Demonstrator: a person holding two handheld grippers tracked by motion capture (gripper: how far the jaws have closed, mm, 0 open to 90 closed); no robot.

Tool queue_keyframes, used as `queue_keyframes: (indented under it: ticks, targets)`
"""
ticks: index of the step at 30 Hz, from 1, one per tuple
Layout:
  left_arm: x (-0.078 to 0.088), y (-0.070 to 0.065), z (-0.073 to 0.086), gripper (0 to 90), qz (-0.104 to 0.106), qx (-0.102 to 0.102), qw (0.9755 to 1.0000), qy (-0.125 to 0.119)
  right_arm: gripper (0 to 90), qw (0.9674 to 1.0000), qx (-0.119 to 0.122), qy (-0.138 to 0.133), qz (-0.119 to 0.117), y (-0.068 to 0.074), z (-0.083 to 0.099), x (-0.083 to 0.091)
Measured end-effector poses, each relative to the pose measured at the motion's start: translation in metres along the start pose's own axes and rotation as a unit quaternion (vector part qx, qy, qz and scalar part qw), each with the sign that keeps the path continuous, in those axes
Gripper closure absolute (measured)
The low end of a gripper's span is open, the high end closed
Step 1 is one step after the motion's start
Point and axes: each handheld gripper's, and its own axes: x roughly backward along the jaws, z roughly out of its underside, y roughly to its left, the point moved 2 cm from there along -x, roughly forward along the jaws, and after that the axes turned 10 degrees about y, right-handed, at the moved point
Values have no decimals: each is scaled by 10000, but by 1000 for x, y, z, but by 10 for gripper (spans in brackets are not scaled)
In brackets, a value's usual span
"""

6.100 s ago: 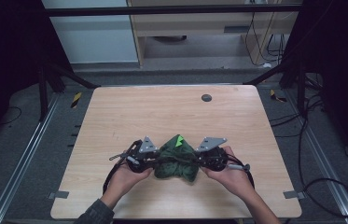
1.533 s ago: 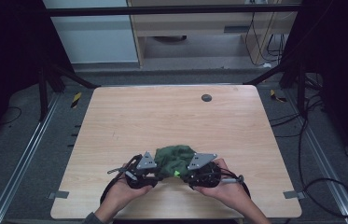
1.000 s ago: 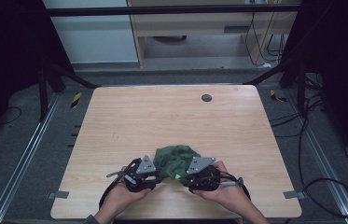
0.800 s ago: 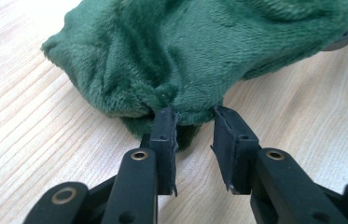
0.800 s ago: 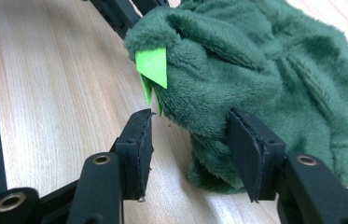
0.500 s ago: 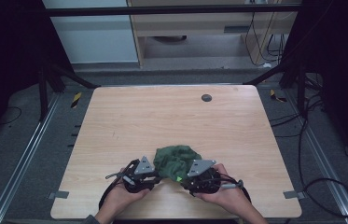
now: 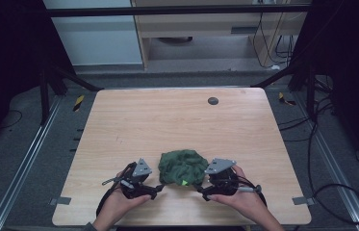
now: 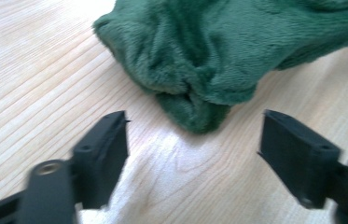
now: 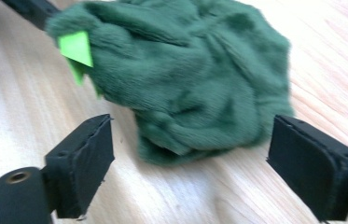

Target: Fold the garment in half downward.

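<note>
A crumpled dark green cloth [image 7: 183,167] lies bunched on the wooden table [image 7: 167,120] near its front edge. A bright green tag [image 9: 77,48] sticks out of the cloth's near side. My left gripper [image 7: 159,187] sits just left of the cloth, open, its jaws spread with a fold of the green cloth [image 8: 199,60] lying just beyond them. On the cloth's right, my right gripper [image 7: 199,190] is open too, and the green cloth [image 9: 185,84] lies on the table just past its wide-spread jaws. Neither gripper holds anything.
A small dark round disc [image 7: 212,100] lies near the table's far edge. The person's hands [image 7: 119,204] come in at the front edge. Cables trail on the floor at the right [image 7: 331,187].
Six seconds ago both grippers held the cloth up, spread between them. They then set it down as a bunch, let go, and drew back slightly toward the front edge.
</note>
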Motion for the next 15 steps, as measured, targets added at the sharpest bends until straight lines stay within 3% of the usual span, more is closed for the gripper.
queue_keyframes:
  ticks: [5, 15]
  targets:
    - [0, 7, 2, 103, -15, 121, 9999, 39, 86, 9998, -187, -5, 79, -11, 6, 4]
    - [1, 24, 8, 72, -133, 215, 9997, 51, 57, 9986, -483, 111, 184, -30, 19, 5]
